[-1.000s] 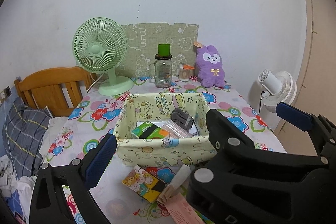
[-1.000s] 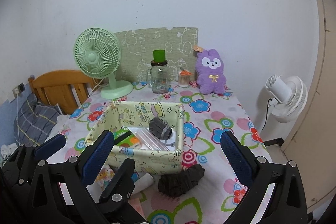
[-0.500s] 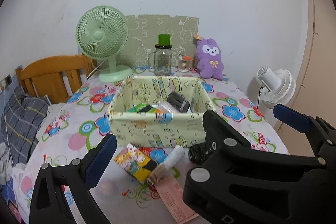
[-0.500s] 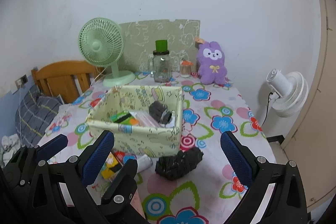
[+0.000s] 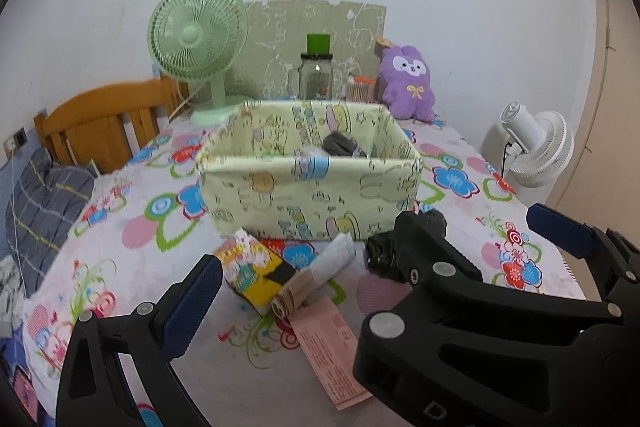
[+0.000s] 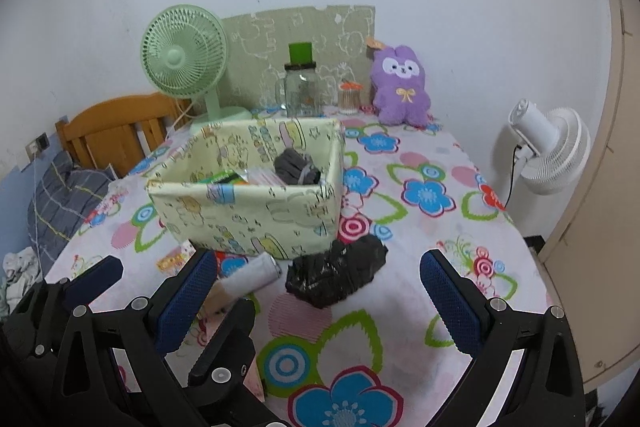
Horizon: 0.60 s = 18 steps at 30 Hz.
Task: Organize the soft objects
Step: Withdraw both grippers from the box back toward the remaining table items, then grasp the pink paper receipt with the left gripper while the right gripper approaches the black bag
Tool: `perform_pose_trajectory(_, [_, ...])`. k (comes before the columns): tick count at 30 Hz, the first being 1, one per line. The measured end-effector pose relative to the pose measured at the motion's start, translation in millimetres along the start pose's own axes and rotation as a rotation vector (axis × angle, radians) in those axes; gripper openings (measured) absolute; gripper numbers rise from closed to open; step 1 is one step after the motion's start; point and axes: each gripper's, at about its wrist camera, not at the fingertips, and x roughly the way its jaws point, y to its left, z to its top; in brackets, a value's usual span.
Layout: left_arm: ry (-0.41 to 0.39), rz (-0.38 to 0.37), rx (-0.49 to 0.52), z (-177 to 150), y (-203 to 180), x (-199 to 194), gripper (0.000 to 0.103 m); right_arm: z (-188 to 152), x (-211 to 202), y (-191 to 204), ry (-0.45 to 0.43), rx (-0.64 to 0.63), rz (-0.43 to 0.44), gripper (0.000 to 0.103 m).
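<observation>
A pale yellow fabric basket point(image 5: 304, 195) point(image 6: 248, 215) stands mid-table with a grey rolled sock point(image 6: 296, 167) and packets inside. In front of it lie a crumpled black soft bundle point(image 6: 336, 273), a white rolled cloth point(image 5: 328, 265) point(image 6: 252, 277), a colourful tissue pack point(image 5: 252, 271) and a pink paper slip point(image 5: 328, 351). My left gripper point(image 5: 372, 263) is open and empty, low over the front items. My right gripper point(image 6: 320, 299) is open and empty, just short of the black bundle. A purple plush bunny point(image 6: 400, 83) sits at the back.
A green desk fan point(image 5: 200, 43), a glass jar with a green lid point(image 5: 316, 75) and a small orange-topped container point(image 6: 349, 99) stand at the back. A wooden bed headboard point(image 5: 104, 123) is to the left, a white floor fan point(image 6: 548, 155) to the right.
Both grippers have dropped lower and pulled back toward the table's front edge. The basket now shows side-on, and the front items have come into fuller view.
</observation>
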Motion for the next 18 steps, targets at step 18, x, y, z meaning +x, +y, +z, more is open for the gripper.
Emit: perform_pose_trajectory(18, [0.174, 0.039, -0.096, -38.2, -2.3, 42.2, 0.093, -34.4, 44.5, -12.8, 0.14, 0.02, -0.003, 0.102])
